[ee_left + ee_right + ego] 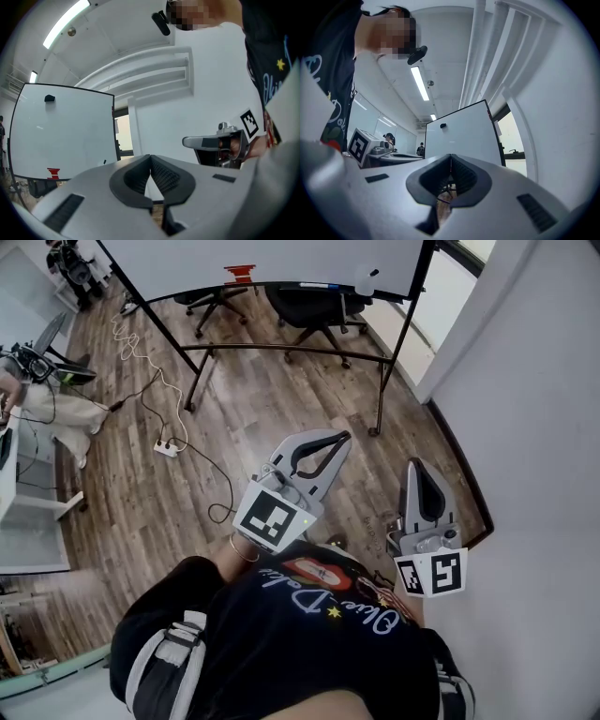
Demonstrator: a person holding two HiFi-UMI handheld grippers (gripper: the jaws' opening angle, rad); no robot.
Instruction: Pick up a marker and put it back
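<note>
Both grippers are held close to the person's chest, above a wood floor [234,399] and well short of the whiteboard [281,259] that stands on a black frame at the far side. The left gripper [343,437] points far and to the right; in its own view the jaws are pressed together at the tips with nothing between them. The right gripper [414,463] sits to its right, beside a white wall [544,409], pointing straight away from the person, and its jaws are likewise pressed together and empty. A thin bluish stick [314,284] lies on the whiteboard's ledge, far from both grippers; it is too small to say for sure that it is the marker. A small red patch [241,273] shows low on the board. Two black office chairs [314,310] stand under the board. On the floor at the left, a white power strip [167,448] lies with a cable [141,352] running off toward the far side.
</note>
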